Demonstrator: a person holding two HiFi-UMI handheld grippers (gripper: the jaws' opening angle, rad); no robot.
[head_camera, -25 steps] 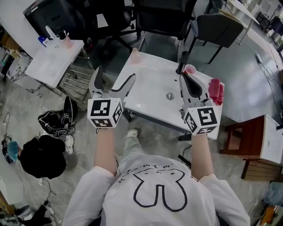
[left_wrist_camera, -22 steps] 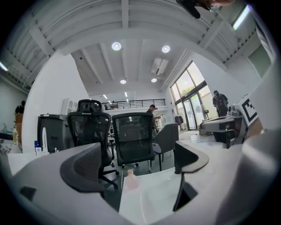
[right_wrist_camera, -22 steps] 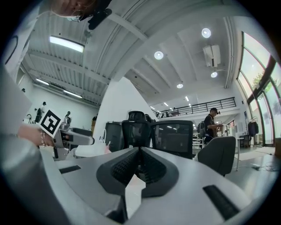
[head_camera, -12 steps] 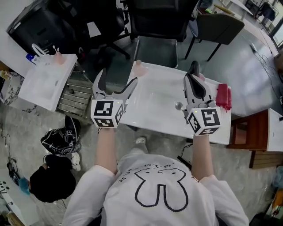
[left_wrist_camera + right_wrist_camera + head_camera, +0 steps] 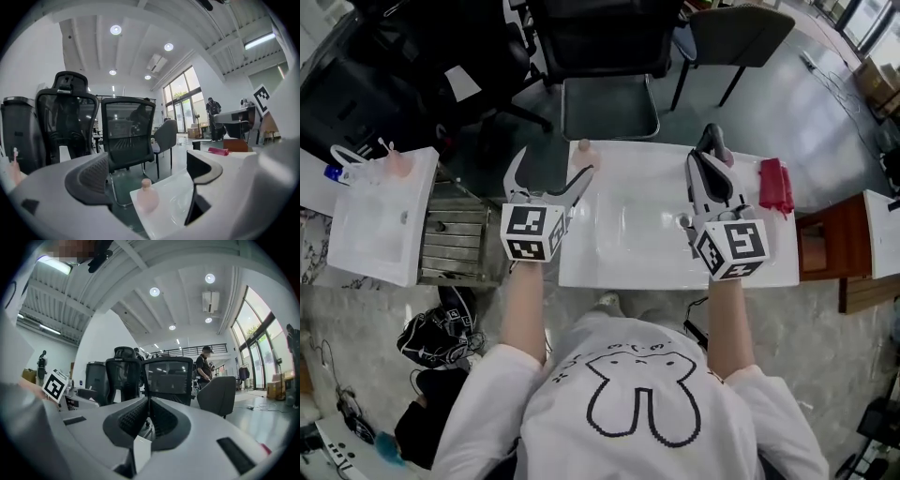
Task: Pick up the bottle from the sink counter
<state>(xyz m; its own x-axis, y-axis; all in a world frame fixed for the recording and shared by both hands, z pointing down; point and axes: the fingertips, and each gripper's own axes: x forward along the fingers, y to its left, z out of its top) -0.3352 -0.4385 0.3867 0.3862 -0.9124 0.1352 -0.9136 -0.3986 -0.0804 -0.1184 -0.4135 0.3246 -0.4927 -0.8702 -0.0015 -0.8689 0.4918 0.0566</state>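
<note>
A small pale pink bottle stands upright at the far left corner of the white sink counter. My left gripper is open just short of it, the jaws wide apart. In the left gripper view the bottle shows between and beyond the fingers, untouched. My right gripper hovers over the right part of the counter, near its back edge, jaws shut with nothing between them. In the right gripper view the ribbed pads press together.
A red cloth lies on the counter's right end. A drain sits by the right gripper. A second white sink unit and a metal rack stand at left, office chairs behind, a wooden stand at right.
Both grippers have come forward over the counter and the view has shifted. The open left gripper now sits close to the bottle. The right gripper stays shut.
</note>
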